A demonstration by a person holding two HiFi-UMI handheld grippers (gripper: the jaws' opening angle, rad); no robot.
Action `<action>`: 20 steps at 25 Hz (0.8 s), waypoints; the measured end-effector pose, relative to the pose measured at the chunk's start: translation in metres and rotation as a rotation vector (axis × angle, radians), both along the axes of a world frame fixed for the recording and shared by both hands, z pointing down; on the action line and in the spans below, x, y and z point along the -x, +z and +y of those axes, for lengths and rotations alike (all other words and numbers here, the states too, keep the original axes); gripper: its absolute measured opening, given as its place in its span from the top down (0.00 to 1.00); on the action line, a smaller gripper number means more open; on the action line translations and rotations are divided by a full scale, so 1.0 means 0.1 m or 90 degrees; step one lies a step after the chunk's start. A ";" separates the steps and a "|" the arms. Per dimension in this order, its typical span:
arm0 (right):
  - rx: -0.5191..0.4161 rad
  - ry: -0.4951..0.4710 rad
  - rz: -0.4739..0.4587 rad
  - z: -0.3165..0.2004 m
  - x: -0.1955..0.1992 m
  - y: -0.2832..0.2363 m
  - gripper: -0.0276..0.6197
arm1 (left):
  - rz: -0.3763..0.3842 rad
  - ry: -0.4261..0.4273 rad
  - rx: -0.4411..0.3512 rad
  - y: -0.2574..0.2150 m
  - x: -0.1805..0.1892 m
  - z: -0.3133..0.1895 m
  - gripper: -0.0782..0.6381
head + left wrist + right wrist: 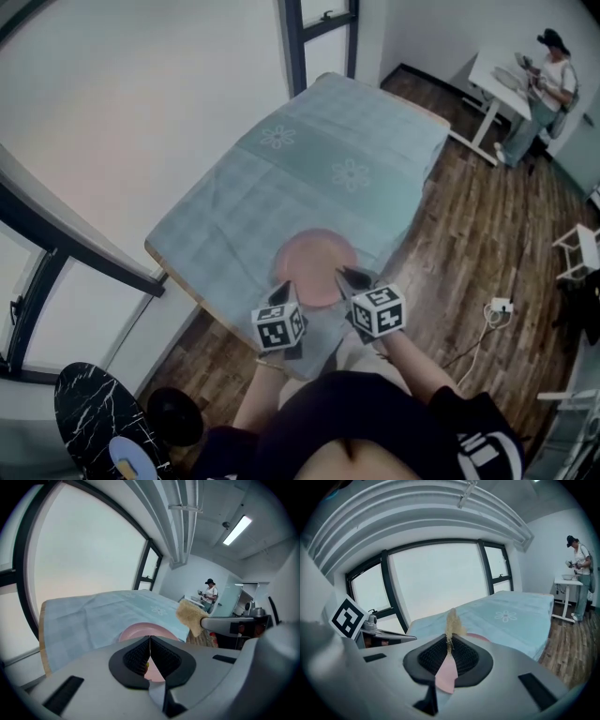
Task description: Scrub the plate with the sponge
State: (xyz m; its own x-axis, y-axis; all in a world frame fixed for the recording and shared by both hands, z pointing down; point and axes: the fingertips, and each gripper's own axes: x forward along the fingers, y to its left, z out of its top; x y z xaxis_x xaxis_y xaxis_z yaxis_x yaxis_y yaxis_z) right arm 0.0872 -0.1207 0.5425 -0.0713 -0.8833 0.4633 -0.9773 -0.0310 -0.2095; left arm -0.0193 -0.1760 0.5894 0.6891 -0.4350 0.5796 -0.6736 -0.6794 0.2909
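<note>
A round pink plate (314,262) lies near the front edge of a table under a teal cloth (309,178). My left gripper (281,293) hovers at the plate's near left rim. Its pads are shut together (149,639), with nothing seen between them, and the plate (140,631) shows just past them. My right gripper (345,277) is over the plate's near right rim, shut on a tan sponge (451,623) that sticks up edge-on from its pads (449,643). The left gripper view shows the sponge (190,616) at the right gripper's tip (202,623), above the plate's right side.
The table's front edge (225,314) is right by my body, with wooden floor (469,244) to the right. A person (553,75) stands at a white desk (492,80) far back right. A power strip (500,306) lies on the floor, and large windows run along the left.
</note>
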 end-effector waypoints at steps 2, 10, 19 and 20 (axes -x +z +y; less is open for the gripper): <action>0.005 -0.018 0.009 -0.12 -0.08 0.02 0.90 | -0.008 -0.014 0.000 0.05 -0.04 -0.08 0.88; 0.044 -0.108 0.021 -0.50 -0.25 0.18 0.90 | -0.037 -0.089 0.025 0.32 -0.11 -0.32 0.87; 0.082 -0.195 0.056 -0.84 -0.30 0.50 0.90 | -0.058 -0.166 0.066 0.72 -0.04 -0.49 0.70; 0.087 -0.203 0.062 -0.87 -0.31 0.55 0.90 | -0.060 -0.174 0.075 0.77 -0.03 -0.50 0.68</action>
State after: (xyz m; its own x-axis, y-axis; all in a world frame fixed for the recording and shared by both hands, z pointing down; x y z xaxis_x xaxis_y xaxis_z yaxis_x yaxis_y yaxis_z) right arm 0.1182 -0.2072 0.5980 -0.2822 -0.7530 0.5944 -0.9577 0.2570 -0.1292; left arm -0.0165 -0.2259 0.6664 0.4960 -0.5231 0.6931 -0.8549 -0.4341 0.2841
